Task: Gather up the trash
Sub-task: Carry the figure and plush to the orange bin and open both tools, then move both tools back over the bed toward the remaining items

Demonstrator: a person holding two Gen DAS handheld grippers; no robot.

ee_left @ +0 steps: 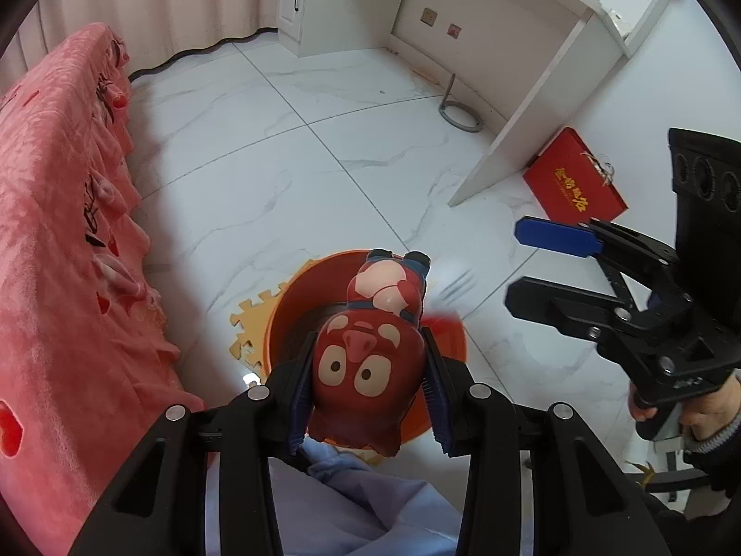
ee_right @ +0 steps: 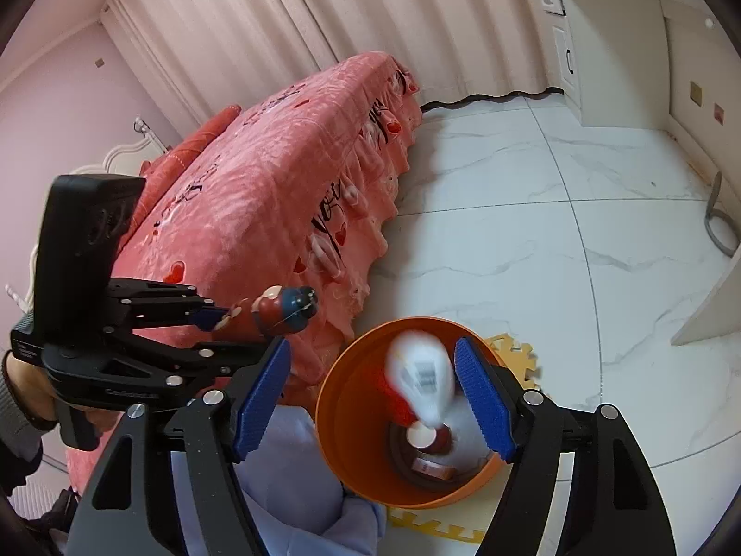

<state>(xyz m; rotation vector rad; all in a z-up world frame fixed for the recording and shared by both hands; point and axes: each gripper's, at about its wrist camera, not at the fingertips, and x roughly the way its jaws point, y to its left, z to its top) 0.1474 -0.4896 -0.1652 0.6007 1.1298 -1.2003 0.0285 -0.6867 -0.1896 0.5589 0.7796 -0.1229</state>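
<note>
Red pig-faced toy (ee_left: 366,352) sits pinched in left claw (ee_left: 368,398); right claw (ee_right: 375,398) spread above orange bin (ee_right: 342,417).

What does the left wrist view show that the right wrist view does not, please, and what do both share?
Only the left wrist view shows the flat red gift box with gold lettering on the floor beside the white desk panel.

Only the right wrist view shows the blurred white bottle in the bin's mouth and the white scalloped headboard.

Both share the round orange plastic bin, the red cartoon pig figure clamped in the left gripper, and the pink bedspread.
</note>
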